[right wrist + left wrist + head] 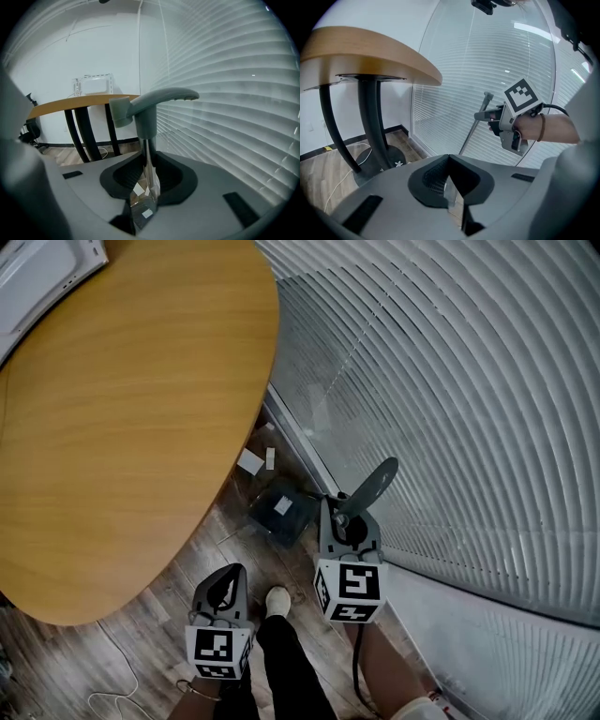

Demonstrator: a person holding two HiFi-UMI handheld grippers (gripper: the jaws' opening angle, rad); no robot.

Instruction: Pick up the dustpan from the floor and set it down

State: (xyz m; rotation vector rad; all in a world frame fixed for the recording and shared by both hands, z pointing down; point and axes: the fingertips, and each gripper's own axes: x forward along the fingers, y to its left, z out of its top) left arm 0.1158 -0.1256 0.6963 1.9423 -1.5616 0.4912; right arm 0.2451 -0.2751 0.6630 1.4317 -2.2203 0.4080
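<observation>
The dark dustpan (281, 508) rests on the wood floor by the glass wall. Its long pole rises to a grey grip handle (377, 480). My right gripper (345, 517) is shut on the pole just below that handle. In the right gripper view the pole (147, 154) stands upright between the jaws with the handle (154, 101) above them. From the left gripper view, the right gripper (491, 115) shows holding the pole (469, 136). My left gripper (223, 591) hangs lower left, apart from the dustpan, its jaws (451, 187) shut with nothing between them.
A round wooden table (122, 399) fills the left, on dark curved legs (370, 122). White slatted blinds (469, 381) behind glass run along the right. Paper scraps (250, 461) lie beyond the dustpan, a white cable (112, 699) trails on the floor, and a person's shoe (277, 599) is between the grippers.
</observation>
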